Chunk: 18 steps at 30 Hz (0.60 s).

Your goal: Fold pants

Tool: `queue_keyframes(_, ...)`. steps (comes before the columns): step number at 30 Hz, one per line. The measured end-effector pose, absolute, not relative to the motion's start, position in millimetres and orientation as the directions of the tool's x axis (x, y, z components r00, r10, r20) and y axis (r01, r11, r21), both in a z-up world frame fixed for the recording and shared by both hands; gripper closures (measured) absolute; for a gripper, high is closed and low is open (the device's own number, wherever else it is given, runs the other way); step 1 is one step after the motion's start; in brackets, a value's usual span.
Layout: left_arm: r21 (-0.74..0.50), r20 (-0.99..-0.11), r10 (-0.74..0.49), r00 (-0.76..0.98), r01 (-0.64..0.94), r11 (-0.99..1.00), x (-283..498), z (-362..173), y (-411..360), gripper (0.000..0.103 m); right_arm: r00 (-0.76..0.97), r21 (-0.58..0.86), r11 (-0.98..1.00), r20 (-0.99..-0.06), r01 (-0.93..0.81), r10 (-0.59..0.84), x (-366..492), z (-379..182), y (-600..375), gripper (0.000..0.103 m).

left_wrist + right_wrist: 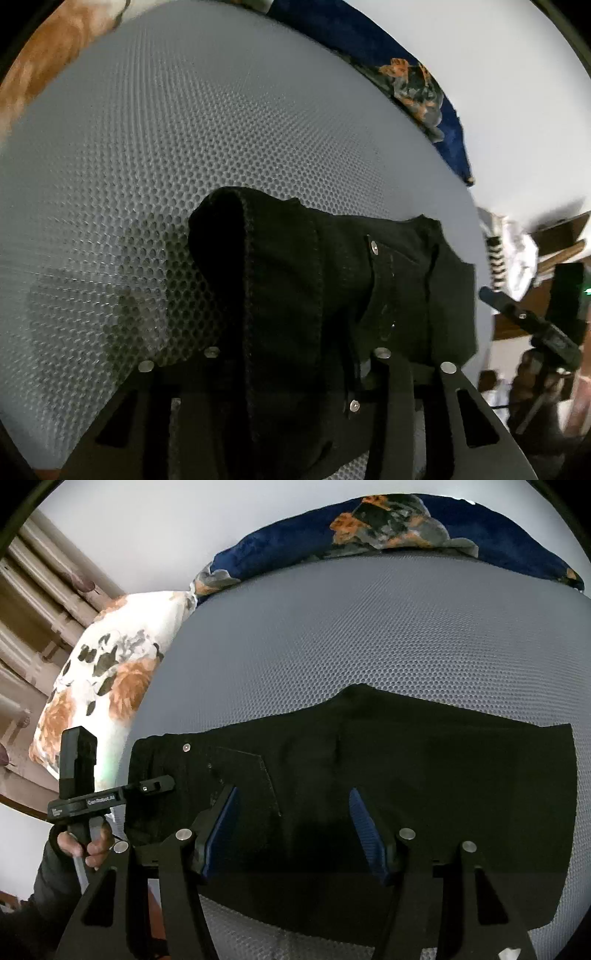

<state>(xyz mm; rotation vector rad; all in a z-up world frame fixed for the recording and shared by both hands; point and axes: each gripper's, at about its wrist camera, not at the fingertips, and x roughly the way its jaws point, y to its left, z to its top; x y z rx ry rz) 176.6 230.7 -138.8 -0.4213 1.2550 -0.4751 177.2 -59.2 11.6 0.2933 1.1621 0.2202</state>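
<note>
1. Black pants [369, 794] lying on the grey mesh-covered bed [351, 627], waistband end at the left, folded end at the right, in the right wrist view. Appears doubled lengthwise already, one leg over the other, judging by the single narrow band of cloth.

2. Left gripper [155, 785] at the waistband corner on the left edge of the pants, held in the person's hand [88, 845]. In the left wrist view, jaws closed on a raised hump of dark fabric; rivets and a pocket seam visible in the pinched cloth, fingertips hidden beneath it.

3. Right gripper [291, 830] hovering over the middle of the pants, near edge. Jaws wide open, blue pads [221, 827] apart with only flat cloth between them; nothing gripped.

4. Surroundings: floral white pillow [103, 686] at the far left, dark blue blanket [406, 531] along the far edge of the bed.

5. Progress estimate: lengthwise fold likely complete; crosswise folding apparently under way or about to start, with the waistband lifted.

6. Remaining, by judgement: carry waistband across toward the hem end, lay flat, smooth; possibly one further fold for a compact stack.

7. Risk: single-corner grip liable to let the lower layer sag or slide out of alignment.
</note>
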Motion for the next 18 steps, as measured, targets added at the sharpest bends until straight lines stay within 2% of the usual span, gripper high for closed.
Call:
queue_keyframes(7,-0.403,-0.855,-0.423,0.300,0.129,0.906,160.8,-104.3,199.5,0.076,0.430,0.372,0.928,-0.833,-0.031,0.348,160.2,22.3,-80.9,0.044)
queue_keyframes(12,-0.339,-0.875,-0.355,0.329,0.108,0.935,153.9,-85.2,179.7,0.078,0.458,0.400,0.916,-0.811,-0.020,0.364,153.3,27.9,-105.0,0.044)
queue_keyframes(18,-0.180,-0.903,-0.194,0.384,0.072,0.981,146.8,-69.6,135.8,0.079,0.479,0.417,0.909,-0.797,-0.006,0.368,149.1,32.1,-143.3,0.044)
